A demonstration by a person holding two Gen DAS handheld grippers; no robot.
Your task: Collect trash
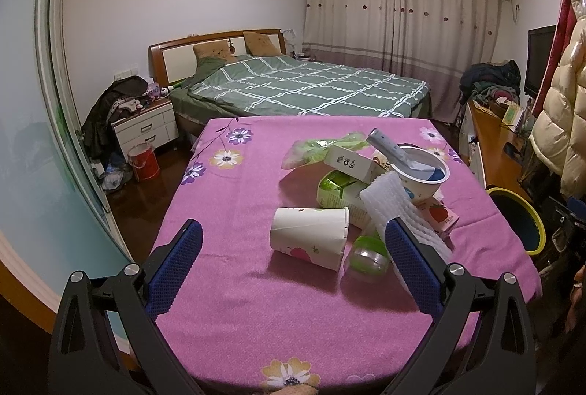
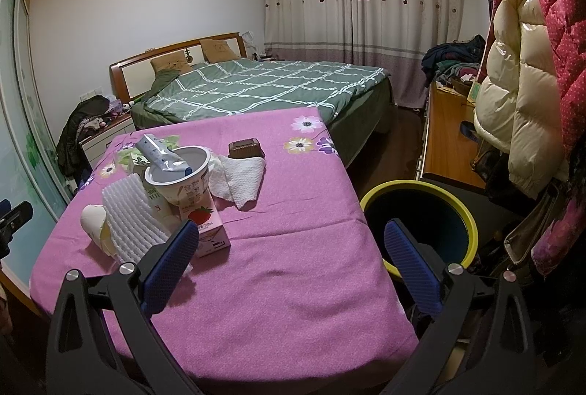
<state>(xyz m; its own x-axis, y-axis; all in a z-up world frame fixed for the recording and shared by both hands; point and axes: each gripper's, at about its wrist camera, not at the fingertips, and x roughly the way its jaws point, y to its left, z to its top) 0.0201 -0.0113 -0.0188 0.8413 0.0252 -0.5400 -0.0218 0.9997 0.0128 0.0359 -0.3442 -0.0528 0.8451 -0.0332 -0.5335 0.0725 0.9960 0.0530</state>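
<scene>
Nothing looks collected yet: both the left gripper (image 1: 293, 259) and right gripper (image 2: 291, 250) gape wide and empty, the trash pile (image 1: 366, 182) sits on the table (image 1: 238, 303), and the bin (image 2: 417, 223) waits beside it.

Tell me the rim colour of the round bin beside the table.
Yellow-green, on the dark round bin; clearest in the right wrist view.

Bare cloth (image 1: 227, 285) fills the lower left of the left view — open approach to the cup (image 1: 309, 237). Foam (image 1: 393, 208) and capsule (image 1: 368, 254) crowd its right. In the right view, the lower centre lies open up to the bin (image 2: 419, 223) at the table's right edge.
</scene>
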